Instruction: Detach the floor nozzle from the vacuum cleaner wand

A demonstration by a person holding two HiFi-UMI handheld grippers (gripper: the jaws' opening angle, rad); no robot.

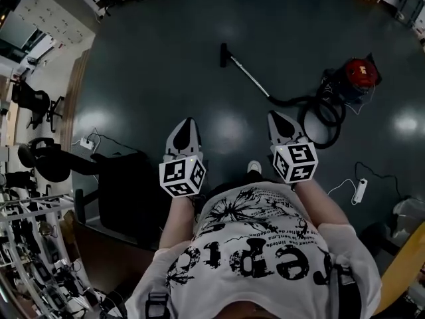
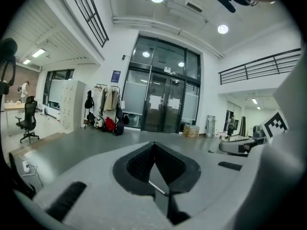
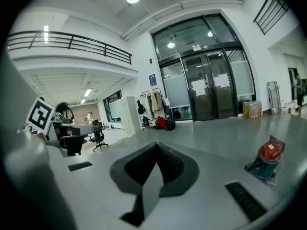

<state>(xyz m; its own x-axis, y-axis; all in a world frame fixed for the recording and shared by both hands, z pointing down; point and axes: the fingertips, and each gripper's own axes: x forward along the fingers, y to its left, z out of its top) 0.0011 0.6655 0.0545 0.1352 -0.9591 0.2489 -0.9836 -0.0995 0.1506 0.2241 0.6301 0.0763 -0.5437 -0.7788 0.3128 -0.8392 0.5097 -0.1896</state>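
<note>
left gripper [image 1: 188, 129] jaws together, empty, right gripper [image 1: 279, 121] jaws together, empty, floor nozzle [image 1: 224, 54] on wand [image 1: 249, 78] well ahead of both on dark floor [image 1: 159, 58], red vacuum cleaner [image 1: 358, 74] ahead-right of right gripper

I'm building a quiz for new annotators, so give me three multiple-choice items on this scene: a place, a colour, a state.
1. In the head view, where does the floor nozzle lie?
A) left of the vacuum canister, at the wand's far end
B) on a chair
C) on top of the canister

2. The canister's top is:
A) yellow
B) red
C) white

3. The left gripper and right gripper are:
A) both wide open
B) both shut, holding nothing
C) both clamped on the wand

1 A: the nozzle ends the wand, left of the canister.
2 B: its lid shows red.
3 B: each gripper view shows jaws together, nothing between.
</note>
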